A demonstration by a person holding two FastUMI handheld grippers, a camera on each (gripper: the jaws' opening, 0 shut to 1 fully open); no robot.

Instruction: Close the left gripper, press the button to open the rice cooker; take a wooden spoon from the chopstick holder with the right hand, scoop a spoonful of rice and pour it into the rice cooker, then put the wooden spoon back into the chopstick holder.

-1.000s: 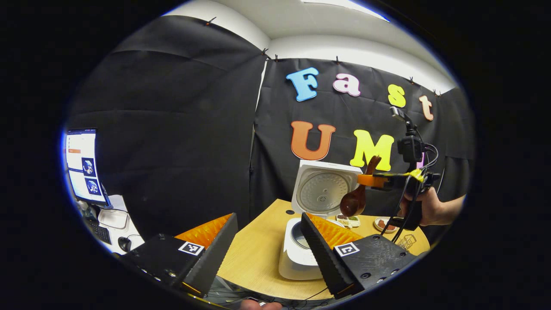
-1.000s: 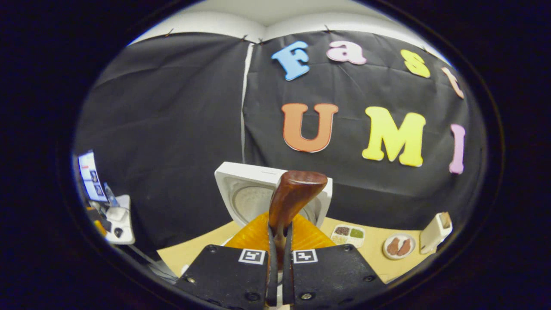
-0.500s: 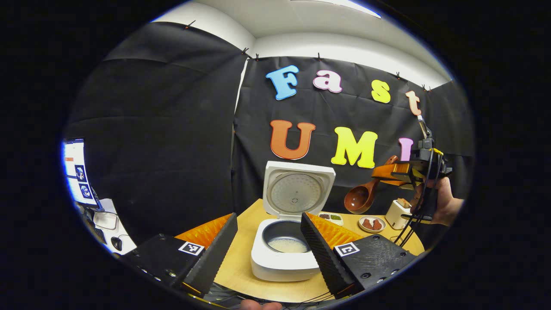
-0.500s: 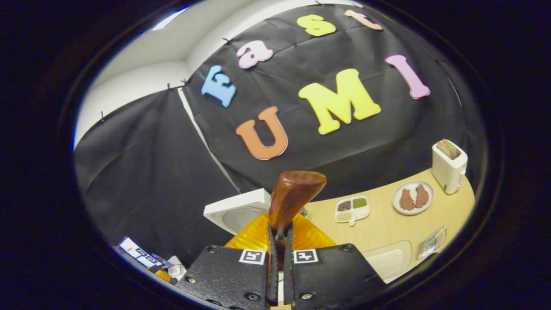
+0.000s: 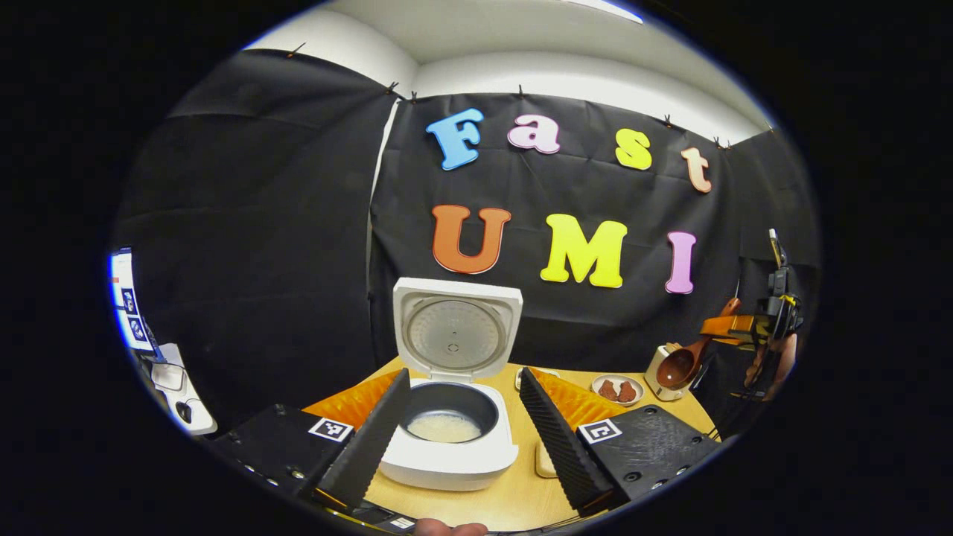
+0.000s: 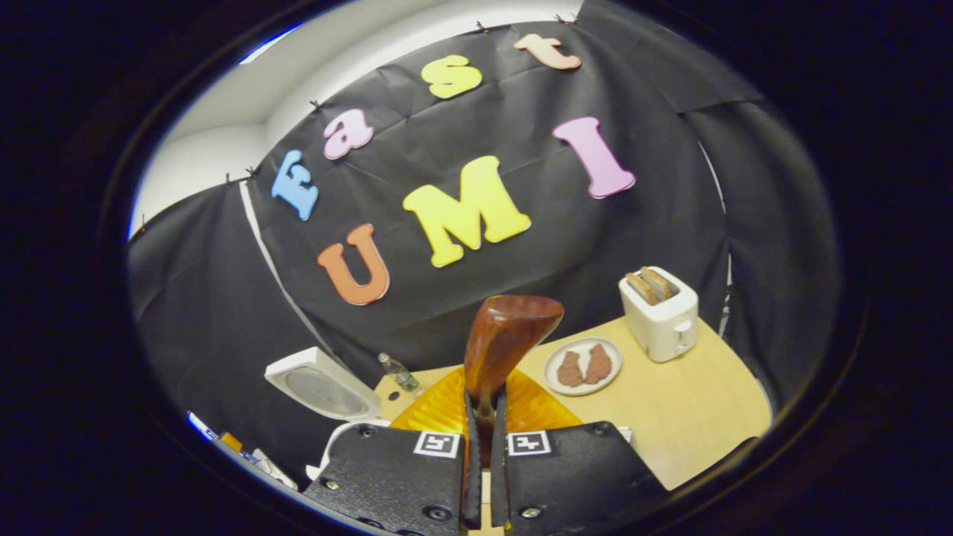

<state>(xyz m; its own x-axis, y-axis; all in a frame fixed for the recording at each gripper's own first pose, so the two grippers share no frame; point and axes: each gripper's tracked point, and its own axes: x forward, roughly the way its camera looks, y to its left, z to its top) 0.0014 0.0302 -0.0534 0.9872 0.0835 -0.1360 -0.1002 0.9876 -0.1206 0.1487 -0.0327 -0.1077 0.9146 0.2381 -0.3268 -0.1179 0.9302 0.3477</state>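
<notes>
A toaster (image 6: 660,313) stands beside a plate (image 6: 582,366).

Black cloth wall (image 5: 283,223) pinned along top, seam at the corner. White ceiling (image 5: 521,45) above, evenly lit. Light wood table (image 6: 670,409). Side desk (image 5: 175,387) with lit monitor (image 5: 126,305), far left.

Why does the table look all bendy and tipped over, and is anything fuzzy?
Left gripper view: the fisheye lens curves the table edge, yet the rice cooker looks sharp. Right gripper view: the camera is tilted, so the table and toaster slant; the wooden spoon, close in the right claw, looks huge but fairly crisp.
</notes>
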